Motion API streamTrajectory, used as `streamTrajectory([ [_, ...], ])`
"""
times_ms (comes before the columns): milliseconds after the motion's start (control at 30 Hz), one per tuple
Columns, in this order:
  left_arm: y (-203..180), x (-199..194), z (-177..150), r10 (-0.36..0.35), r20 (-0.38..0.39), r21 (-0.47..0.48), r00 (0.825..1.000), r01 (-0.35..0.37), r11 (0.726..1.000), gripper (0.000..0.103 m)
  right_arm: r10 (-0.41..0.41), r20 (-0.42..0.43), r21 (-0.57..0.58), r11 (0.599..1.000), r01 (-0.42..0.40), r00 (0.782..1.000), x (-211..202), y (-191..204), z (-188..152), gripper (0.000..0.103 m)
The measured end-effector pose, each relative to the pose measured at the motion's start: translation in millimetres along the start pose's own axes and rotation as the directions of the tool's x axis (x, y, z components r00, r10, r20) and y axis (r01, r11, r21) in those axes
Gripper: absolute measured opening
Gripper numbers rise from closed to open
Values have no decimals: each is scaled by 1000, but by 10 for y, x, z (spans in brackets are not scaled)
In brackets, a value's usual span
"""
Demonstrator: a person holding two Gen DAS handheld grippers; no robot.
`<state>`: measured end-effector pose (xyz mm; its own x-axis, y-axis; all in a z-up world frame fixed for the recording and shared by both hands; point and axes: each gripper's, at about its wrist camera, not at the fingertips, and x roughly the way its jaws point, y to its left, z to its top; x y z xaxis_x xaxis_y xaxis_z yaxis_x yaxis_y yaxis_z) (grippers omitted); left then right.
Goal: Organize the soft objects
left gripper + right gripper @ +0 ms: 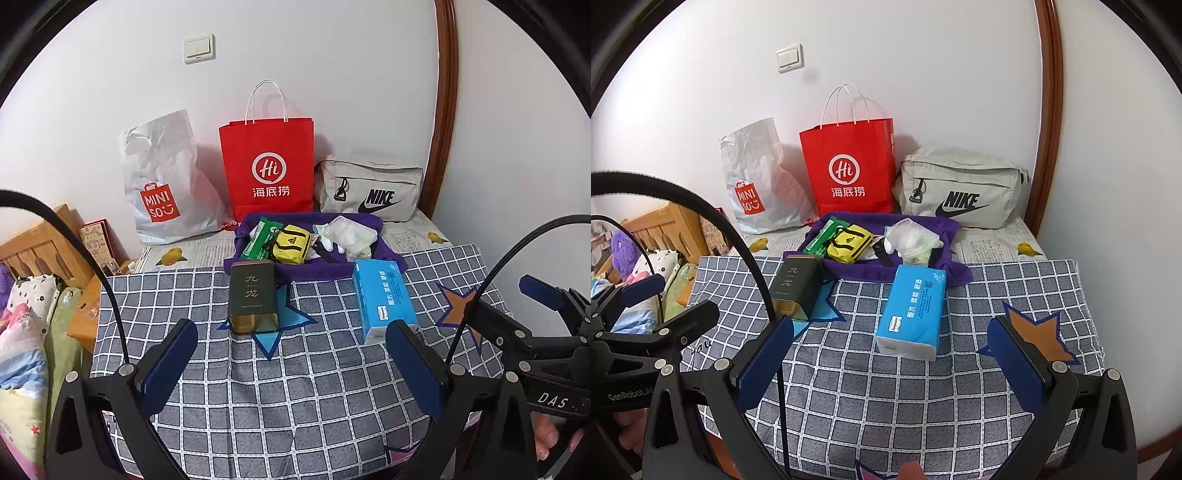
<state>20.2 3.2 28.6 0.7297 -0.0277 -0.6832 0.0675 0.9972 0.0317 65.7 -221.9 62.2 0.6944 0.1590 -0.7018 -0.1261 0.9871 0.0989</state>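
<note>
A purple towel (384,254) (955,267) lies at the back of the checked cloth (295,387) (886,398). On it lie a green wipes pack (260,238) (822,236), a yellow pouch (291,243) (849,242) and a clear bag of white items (349,232) (912,240). A blue tissue pack (384,299) (914,310) and a dark tea tin (253,295) (796,288) lie in front of it. My left gripper (291,365) and right gripper (890,365) are open and empty, short of these things.
A white Miniso bag (166,184) (757,181), a red paper bag (269,162) (849,166) and a grey Nike bag (373,188) (964,188) stand against the wall. A wooden post (443,103) (1049,110) rises at right. Bedding (26,332) lies at left.
</note>
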Motion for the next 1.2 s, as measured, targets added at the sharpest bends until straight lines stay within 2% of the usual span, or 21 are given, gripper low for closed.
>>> streamTrajectory([
  [1200, 18, 6, -5, 5, -6, -1, 1000, -5, 1000, 103, 2, 3, -3, 1000, -2, 1000, -28, 40, 1, 103],
])
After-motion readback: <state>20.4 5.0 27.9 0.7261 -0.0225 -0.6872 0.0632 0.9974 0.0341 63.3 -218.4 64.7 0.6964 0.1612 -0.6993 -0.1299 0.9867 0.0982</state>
